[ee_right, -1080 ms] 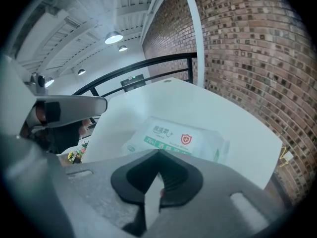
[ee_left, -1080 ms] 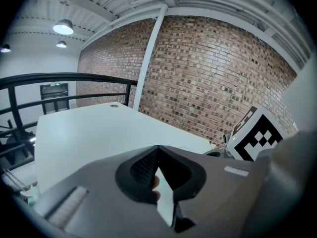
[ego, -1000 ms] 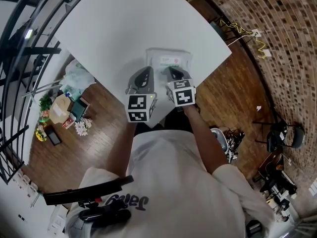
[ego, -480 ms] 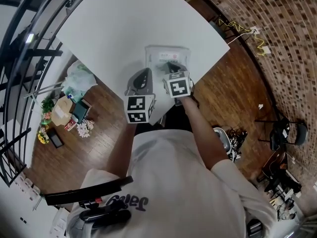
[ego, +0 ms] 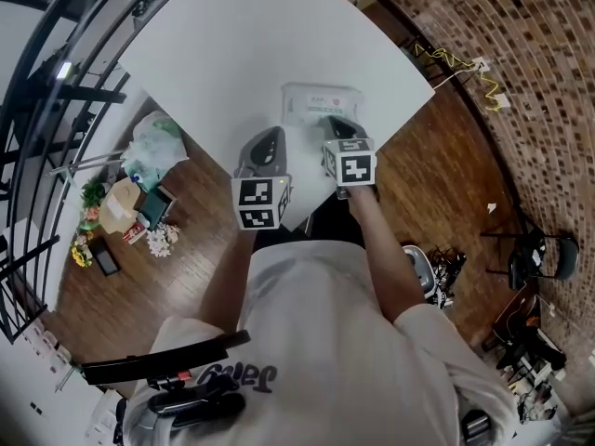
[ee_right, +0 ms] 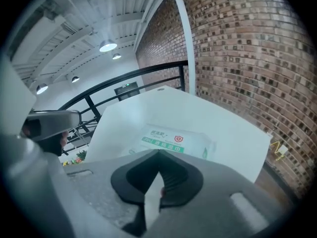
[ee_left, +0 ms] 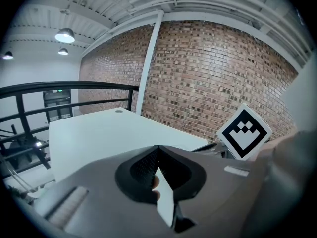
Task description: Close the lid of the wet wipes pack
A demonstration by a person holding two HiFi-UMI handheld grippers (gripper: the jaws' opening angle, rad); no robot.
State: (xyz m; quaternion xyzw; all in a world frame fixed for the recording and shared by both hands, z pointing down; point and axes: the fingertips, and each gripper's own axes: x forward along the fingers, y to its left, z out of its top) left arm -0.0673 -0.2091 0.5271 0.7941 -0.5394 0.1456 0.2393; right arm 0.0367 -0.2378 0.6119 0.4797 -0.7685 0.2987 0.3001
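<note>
The wet wipes pack [ego: 319, 106], white with a green label, lies flat on the white table [ego: 232, 45] near its front corner. In the right gripper view the pack [ee_right: 176, 140] sits just beyond the jaws, and its top looks flat. My right gripper [ego: 337, 123] hovers at the pack's near edge, shut with nothing held [ee_right: 158, 155]. My left gripper [ego: 271, 135] hangs left of the pack near the table's edge, also shut and empty [ee_left: 158, 150]. Only bare table [ee_left: 94, 133] lies ahead of it.
The table's front corner and edges are right beside both grippers. Below on the wooden floor, a plastic bag, a box and flowers [ego: 130, 193] lie at the left. A black railing [ego: 37, 100] runs there, and chairs [ego: 535, 254] stand at the right.
The right gripper went forward over the pack half a second ago, then drew back a little to the right. The left gripper has stayed put.
</note>
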